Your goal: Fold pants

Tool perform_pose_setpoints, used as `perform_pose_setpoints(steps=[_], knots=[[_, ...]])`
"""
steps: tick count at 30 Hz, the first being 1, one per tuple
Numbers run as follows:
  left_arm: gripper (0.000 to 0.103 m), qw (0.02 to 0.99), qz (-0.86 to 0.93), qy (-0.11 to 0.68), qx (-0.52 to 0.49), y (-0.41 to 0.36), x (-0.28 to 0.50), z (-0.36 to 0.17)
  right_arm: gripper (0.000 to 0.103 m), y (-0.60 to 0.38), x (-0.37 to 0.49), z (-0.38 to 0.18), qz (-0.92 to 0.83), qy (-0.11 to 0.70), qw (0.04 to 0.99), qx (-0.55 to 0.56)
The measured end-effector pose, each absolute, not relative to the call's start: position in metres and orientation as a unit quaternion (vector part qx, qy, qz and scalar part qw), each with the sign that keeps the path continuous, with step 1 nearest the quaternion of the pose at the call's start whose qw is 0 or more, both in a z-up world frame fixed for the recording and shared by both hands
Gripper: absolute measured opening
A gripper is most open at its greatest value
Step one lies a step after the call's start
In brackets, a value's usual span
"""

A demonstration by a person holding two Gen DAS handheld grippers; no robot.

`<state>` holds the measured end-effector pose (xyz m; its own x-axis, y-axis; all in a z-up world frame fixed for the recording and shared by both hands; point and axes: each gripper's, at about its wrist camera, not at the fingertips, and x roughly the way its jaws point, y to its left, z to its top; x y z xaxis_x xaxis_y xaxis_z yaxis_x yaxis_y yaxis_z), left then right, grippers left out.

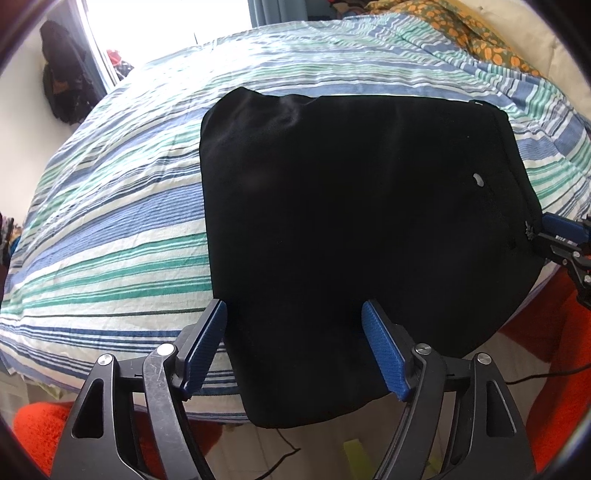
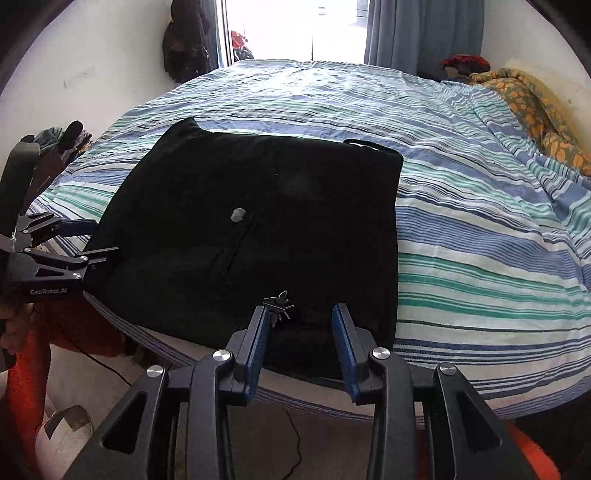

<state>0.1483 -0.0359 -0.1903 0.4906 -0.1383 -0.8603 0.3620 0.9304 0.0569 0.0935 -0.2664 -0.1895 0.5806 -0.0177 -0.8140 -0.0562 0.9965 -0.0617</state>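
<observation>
Black pants (image 1: 351, 206) lie folded into a rough square on the striped bed sheet (image 1: 110, 229), with their near edge hanging over the bed's front edge. A pale button (image 2: 238, 214) shows on top of the pants (image 2: 258, 229). My left gripper (image 1: 295, 312) hovers open and wide over the near left corner, with no cloth pinched; in the right wrist view it (image 2: 98, 240) sits at the pants' left edge. My right gripper (image 2: 301, 314) stands open over the near right part, with a small dark metal ornament (image 2: 279, 302) beside its left finger. In the left wrist view the right gripper (image 1: 539, 229) sits at the pants' right edge.
A crumpled orange-patterned blanket (image 2: 535, 107) lies at the far right of the bed. Dark clothes (image 2: 184, 44) hang on the wall beside a bright window, with a blue curtain (image 2: 417, 29) to its right. An orange-red rug (image 1: 37, 428) and a thin cable (image 2: 295, 443) lie on the floor below the bed edge.
</observation>
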Motion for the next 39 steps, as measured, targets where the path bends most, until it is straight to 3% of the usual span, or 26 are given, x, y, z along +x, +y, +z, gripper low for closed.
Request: perform_pose_setpoints(steps=[6,39], knots=[[0.086,0.851,-0.144,0.496,0.092,-0.032,0.153,-0.195,0.039,-0.272,0.095,-0.197,0.012,0.455,0.89,-0.033],[0.094,0.849,-0.14,0.5,0.094,-0.042,0.152,-0.203,0.041,-0.263,0.091,-0.202,0.004,0.452,0.89,-0.062]])
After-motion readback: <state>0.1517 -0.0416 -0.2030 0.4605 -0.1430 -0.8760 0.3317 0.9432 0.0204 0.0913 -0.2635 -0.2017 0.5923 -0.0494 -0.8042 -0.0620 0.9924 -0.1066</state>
